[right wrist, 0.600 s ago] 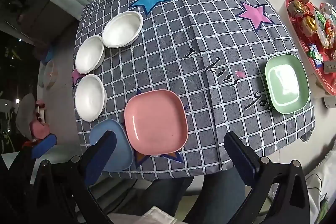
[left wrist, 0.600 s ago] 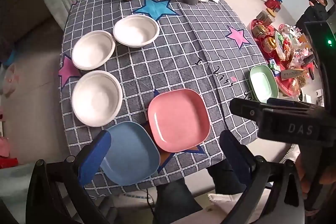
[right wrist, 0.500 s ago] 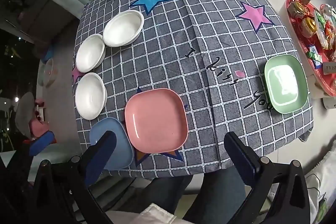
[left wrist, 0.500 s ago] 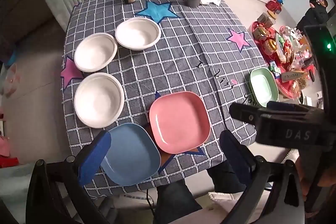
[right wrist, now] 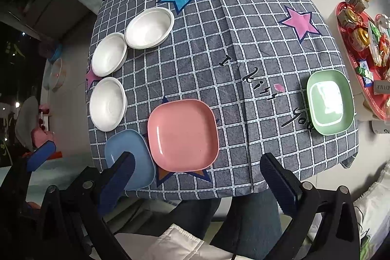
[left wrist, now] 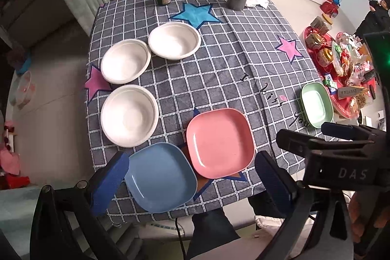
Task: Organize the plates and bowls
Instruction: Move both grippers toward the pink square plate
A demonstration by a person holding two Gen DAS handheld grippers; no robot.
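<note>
Both our tools, left tool [left wrist: 190, 177] and right tool [right wrist: 197, 177], spread wide, empty. Blue plate [left wrist: 159, 177] overhangs counter [left wrist: 219, 70] edge; careless nudge could tip it off.

Below my right gripper [right wrist: 197, 182] the pink plate [right wrist: 182, 134] and blue plate [right wrist: 129, 157] look like smooth, glossy plastic. The green plate [right wrist: 330, 101] off to my right shines brightest. The three white bowls [right wrist: 107, 104] look matt. The checked tablecloth [right wrist: 243, 40] is woven cloth, creased.
</note>
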